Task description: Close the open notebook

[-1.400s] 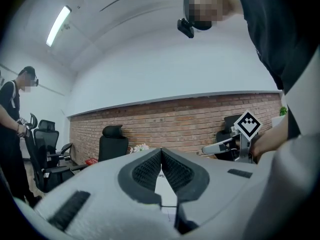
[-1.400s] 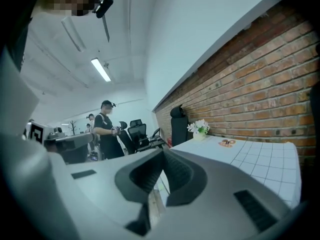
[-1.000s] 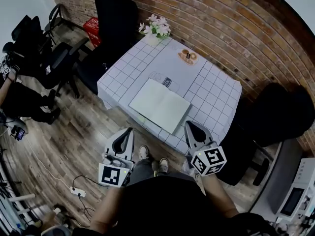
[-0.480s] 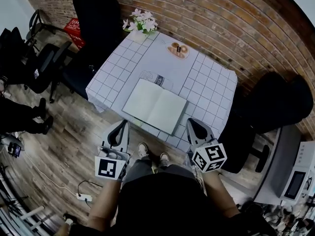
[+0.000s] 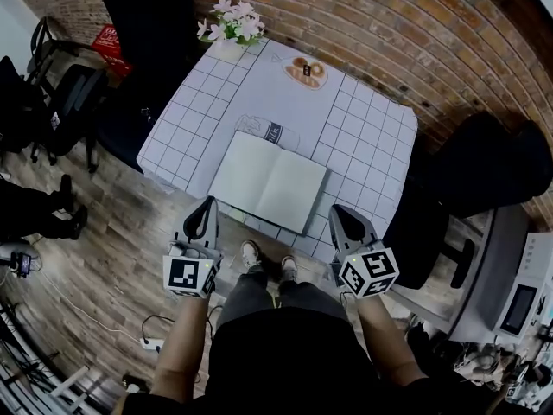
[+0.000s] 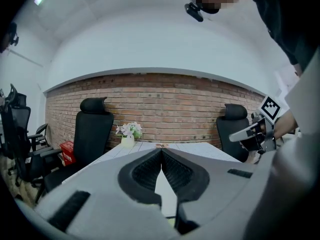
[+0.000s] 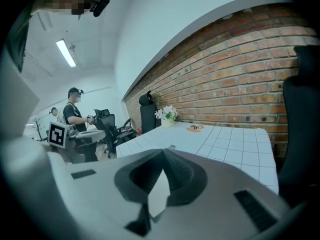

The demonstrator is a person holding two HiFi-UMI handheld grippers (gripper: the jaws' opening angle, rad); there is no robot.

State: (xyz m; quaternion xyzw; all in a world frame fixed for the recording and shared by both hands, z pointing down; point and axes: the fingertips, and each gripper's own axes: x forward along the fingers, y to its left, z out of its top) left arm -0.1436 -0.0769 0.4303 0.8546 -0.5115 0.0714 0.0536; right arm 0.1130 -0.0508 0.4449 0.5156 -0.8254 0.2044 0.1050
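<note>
Notebook pages are laid open and flat on the checked table, near its front edge. The left gripper and the right gripper are held just short of that edge, clear of the pages. Both pairs of jaws are pressed together, with nothing gripped. Flowers and a plate are set at the far side.
</note>
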